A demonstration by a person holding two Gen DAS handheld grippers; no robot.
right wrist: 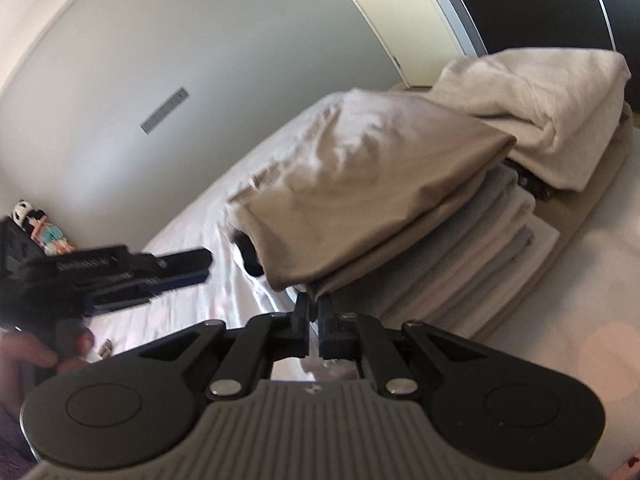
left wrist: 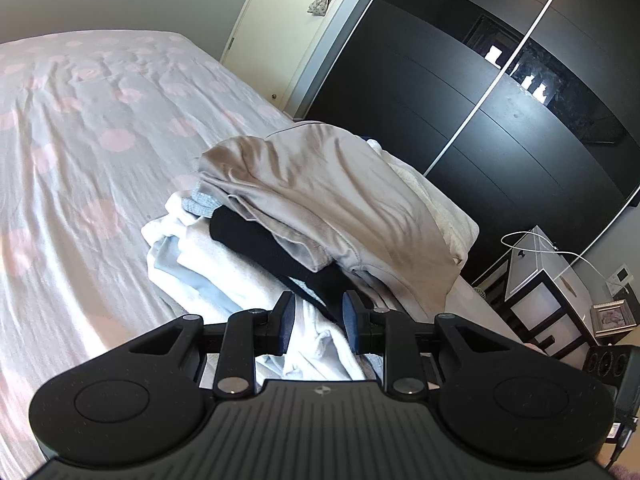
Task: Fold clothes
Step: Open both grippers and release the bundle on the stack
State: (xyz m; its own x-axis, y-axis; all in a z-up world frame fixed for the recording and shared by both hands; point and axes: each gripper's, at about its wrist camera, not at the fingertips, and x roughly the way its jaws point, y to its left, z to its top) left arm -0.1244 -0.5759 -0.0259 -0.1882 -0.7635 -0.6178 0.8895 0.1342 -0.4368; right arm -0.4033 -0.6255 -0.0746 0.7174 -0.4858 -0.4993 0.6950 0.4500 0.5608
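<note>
While you are pinching the near hem of the beige garment point(right wrist: 372, 184) with the right gripper point(right wrist: 314, 312), its jaws are pressing almost together on a thin fold of that fabric, right at the bottom corner of the heap. That garment is lying draped over the top of the clothes pile point(left wrist: 248, 240), which is sitting on the bed point(left wrist: 80, 140) with its pink-spotted sheet. Your left gripper point(left wrist: 318, 322) is hovering at the pile's other side, jaws partly spread, with a white garment point(left wrist: 316, 344) showing between them; whether the pads are actually biting is hard to tell, so treat that side as not secured.

Judging from this, you are getting ready to peel the beige piece off the stack. Be checking that you are holding one layer only, not the grey knits underneath. Be lifting gently and up, so the stacked items below are not sliding. Get the left jaws onto a matching beige corner before pulling.
</note>
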